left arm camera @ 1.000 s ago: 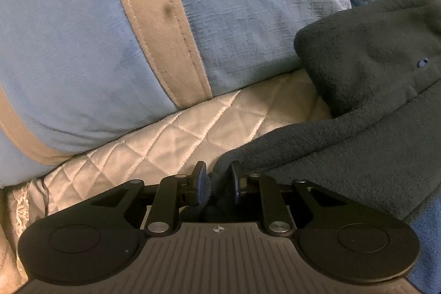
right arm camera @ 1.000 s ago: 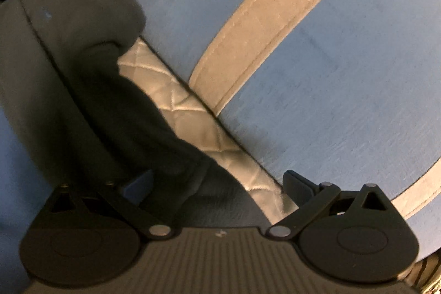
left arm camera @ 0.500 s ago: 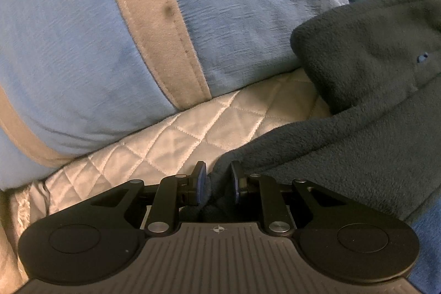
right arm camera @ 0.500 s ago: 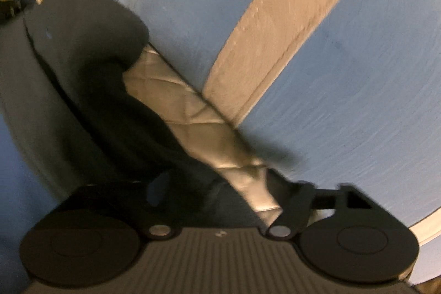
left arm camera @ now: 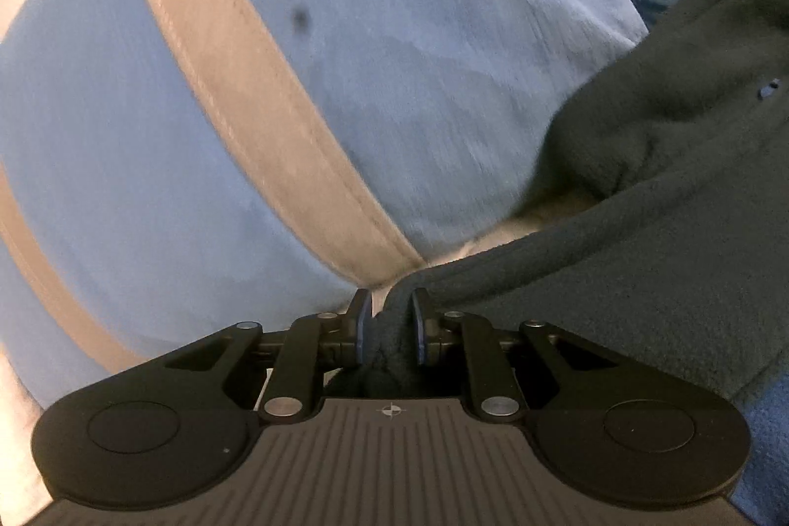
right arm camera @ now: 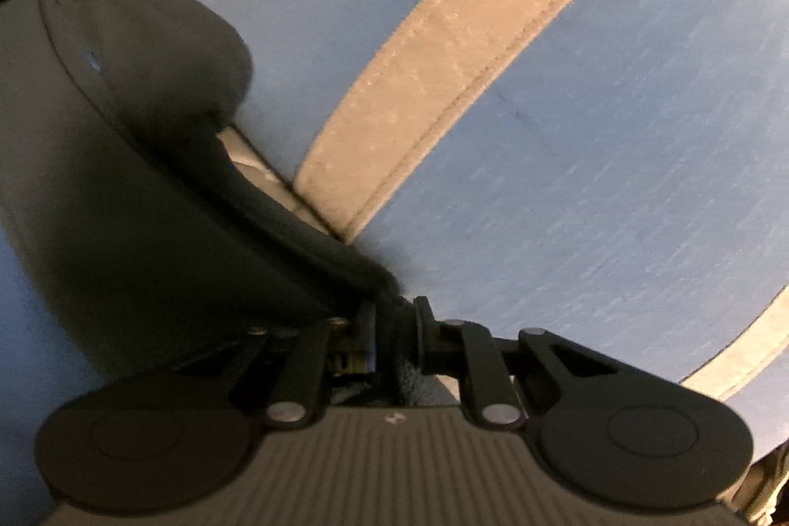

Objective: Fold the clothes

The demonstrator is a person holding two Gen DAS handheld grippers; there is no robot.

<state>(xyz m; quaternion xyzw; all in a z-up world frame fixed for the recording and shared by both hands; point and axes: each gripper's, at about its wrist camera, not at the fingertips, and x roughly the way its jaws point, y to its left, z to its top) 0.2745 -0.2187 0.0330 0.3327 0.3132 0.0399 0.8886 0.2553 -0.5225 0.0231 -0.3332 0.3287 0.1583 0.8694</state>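
A dark grey fleece garment (left arm camera: 641, 240) fills the right side of the left wrist view, its thick rolled collar at the upper right. My left gripper (left arm camera: 389, 319) is shut on the fleece's edge, with fabric bunched between the pads. In the right wrist view the same fleece (right arm camera: 138, 200) covers the left side, and a fold of it runs down into my right gripper (right arm camera: 394, 324), which is shut on that fold. Both grippers sit close against a big blue pillow.
A large blue pillow with a tan band (left arm camera: 246, 122) looms right ahead of the left gripper, and the same kind of pillow (right arm camera: 567, 141) faces the right one. A sliver of white quilted bedding (right arm camera: 256, 168) shows between fleece and pillow. Blue fabric (left arm camera: 769, 417) lies under the fleece.
My right gripper went from open to shut on the fleece fold. Both grippers moved forward toward the pillow, so most of the quilted bedding is now covered from view.
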